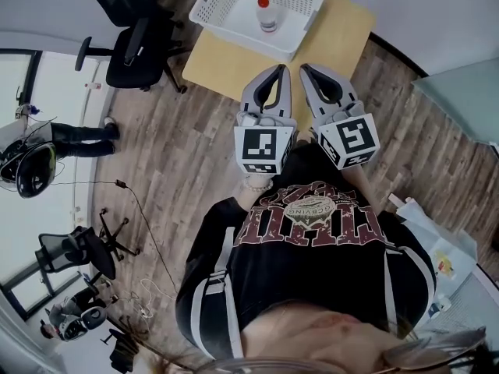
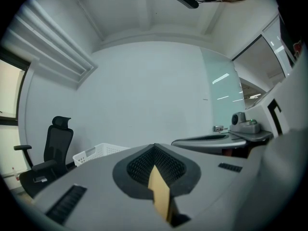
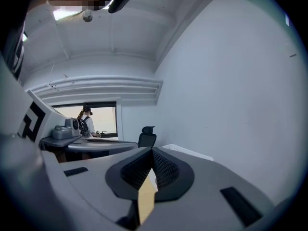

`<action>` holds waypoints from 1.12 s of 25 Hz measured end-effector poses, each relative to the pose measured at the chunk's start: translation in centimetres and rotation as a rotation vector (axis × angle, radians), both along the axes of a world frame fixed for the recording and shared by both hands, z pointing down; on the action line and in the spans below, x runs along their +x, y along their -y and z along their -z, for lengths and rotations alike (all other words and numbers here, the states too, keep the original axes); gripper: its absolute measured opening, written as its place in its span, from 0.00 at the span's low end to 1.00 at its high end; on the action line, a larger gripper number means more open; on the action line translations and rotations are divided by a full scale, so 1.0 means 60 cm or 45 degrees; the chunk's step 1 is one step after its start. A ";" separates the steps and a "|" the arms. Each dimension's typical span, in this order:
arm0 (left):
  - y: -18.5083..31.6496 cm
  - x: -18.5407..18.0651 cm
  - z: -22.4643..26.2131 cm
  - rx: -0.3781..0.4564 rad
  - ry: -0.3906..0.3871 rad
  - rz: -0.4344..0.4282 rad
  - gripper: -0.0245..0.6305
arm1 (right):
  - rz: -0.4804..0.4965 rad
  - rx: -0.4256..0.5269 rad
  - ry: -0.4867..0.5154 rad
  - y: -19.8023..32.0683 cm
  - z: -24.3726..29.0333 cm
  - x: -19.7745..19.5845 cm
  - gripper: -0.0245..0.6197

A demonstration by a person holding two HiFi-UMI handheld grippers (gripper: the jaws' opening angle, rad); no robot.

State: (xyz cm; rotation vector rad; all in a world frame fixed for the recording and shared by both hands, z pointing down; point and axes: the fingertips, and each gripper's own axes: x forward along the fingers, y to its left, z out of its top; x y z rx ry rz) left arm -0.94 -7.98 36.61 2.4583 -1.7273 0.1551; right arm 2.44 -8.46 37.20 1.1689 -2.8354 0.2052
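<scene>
Black shirt (image 1: 312, 279); left tongs (image 1: 281, 68), right tongs (image 1: 305, 68) pressed together; bottle (image 1: 267, 14) in basket (image 1: 234, 31) ahead

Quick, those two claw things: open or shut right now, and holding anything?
The left gripper: shut, jaw tips together, holding nothing.
The right gripper: shut, jaw tips together, holding nothing.

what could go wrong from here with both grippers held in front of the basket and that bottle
1. The left gripper and right gripper both have their jaws together, so reaching in as they are would likely knock over the upright bottle rather than grip it.
2. The basket sits near the table edge; a push could slide it off.
</scene>
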 end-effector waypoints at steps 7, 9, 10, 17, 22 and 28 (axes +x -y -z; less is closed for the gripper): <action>0.040 -0.003 0.006 0.009 0.006 0.066 0.11 | 0.063 0.003 0.005 0.039 0.003 -0.005 0.06; 0.045 0.002 0.005 0.010 0.008 0.076 0.11 | 0.069 0.003 0.007 0.046 0.003 0.000 0.06; 0.047 0.003 0.004 0.008 0.008 0.080 0.11 | 0.070 0.000 0.007 0.049 0.001 0.002 0.06; 0.069 0.000 -0.013 -0.016 0.001 0.099 0.11 | 0.060 -0.029 -0.002 0.075 -0.018 0.012 0.06; 0.086 -0.002 -0.016 -0.025 0.000 0.081 0.11 | 0.035 -0.041 -0.005 0.091 -0.023 0.013 0.06; 0.111 -0.013 -0.019 -0.037 -0.003 0.039 0.11 | -0.008 -0.053 -0.006 0.114 -0.025 0.002 0.06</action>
